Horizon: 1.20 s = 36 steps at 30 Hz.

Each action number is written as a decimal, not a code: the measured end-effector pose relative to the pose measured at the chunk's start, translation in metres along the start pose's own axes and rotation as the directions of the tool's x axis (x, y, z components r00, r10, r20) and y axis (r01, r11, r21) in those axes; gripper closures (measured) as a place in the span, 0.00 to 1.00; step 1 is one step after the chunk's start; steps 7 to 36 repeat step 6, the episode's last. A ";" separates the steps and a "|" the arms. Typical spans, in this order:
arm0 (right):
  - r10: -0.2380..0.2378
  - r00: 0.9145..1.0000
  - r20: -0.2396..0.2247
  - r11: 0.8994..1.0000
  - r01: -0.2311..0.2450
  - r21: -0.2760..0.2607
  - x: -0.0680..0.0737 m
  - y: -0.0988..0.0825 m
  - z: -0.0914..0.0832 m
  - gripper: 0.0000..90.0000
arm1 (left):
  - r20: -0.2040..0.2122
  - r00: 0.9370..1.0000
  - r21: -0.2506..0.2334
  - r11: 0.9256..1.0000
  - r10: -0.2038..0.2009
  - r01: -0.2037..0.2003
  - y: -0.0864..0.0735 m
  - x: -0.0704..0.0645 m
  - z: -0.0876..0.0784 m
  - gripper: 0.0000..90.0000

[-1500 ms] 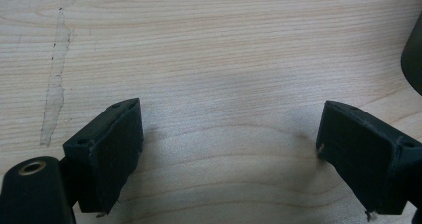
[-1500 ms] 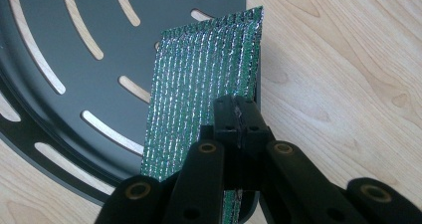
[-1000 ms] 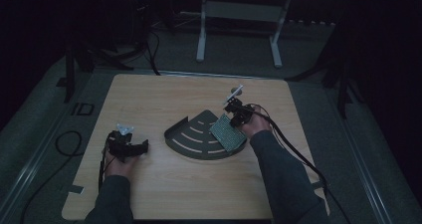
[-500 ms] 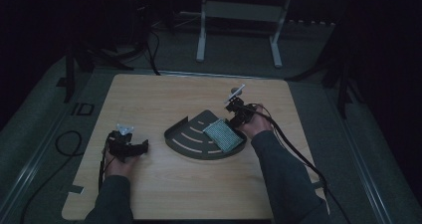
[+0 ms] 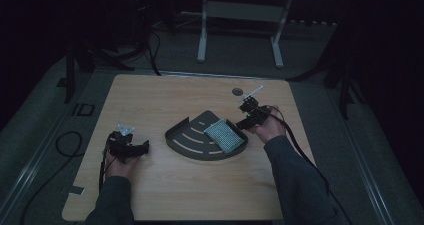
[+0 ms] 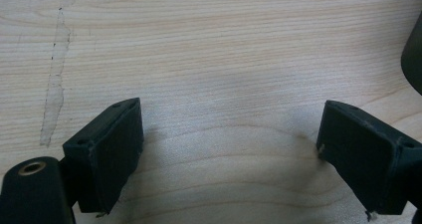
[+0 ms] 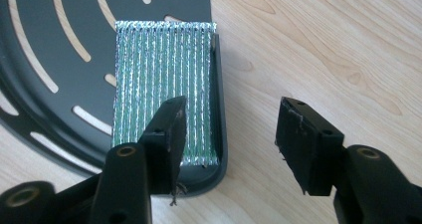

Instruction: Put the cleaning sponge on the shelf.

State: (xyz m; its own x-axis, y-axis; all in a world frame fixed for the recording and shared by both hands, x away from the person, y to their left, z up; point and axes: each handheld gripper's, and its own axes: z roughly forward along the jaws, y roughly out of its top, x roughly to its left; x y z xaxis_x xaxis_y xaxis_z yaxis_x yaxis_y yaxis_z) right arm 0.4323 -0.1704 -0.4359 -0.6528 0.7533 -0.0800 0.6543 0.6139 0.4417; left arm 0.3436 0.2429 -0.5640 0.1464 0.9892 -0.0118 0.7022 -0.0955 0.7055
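In the high view, a dark fan-shaped tray [image 5: 200, 140] is seen at the middle of the table [image 5: 165, 195]. A green, foil-edged board [image 5: 225, 136] is laid in the tray's 3 o'clock corner. The right tool [image 5: 246, 121] is held just beside the board, at its 2 o'clock. The left tool [image 5: 142, 149] is rested at the tray's 9 o'clock, well apart from it.

In the left gripper view, the left tool [image 6: 226, 149] is spread wide over bare wood, with nothing between the jaws.

In the right gripper view, the right tool [image 7: 229, 134] has just been opening; its jaws are spread, with nothing pinched. The board [image 7: 159, 74] is seen at 11 o'clock, flat against the tray's rim [image 7: 220, 109].
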 end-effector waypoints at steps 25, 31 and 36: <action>0.031 1.000 0.002 0.999 -0.031 -0.026 -0.006 -0.012 -0.010 0.47 | 0.000 1.000 -0.001 1.000 -0.001 0.001 0.000 0.000 0.000 0.13; 0.031 1.000 0.002 0.999 -0.031 -0.026 -0.006 -0.012 -0.010 0.47 | 0.000 1.000 -0.001 1.000 -0.001 0.001 0.000 0.000 0.000 0.13; 0.031 1.000 0.002 0.999 -0.031 -0.026 -0.006 -0.012 -0.010 0.47 | 0.000 1.000 -0.001 1.000 -0.001 0.001 0.000 0.000 0.000 0.13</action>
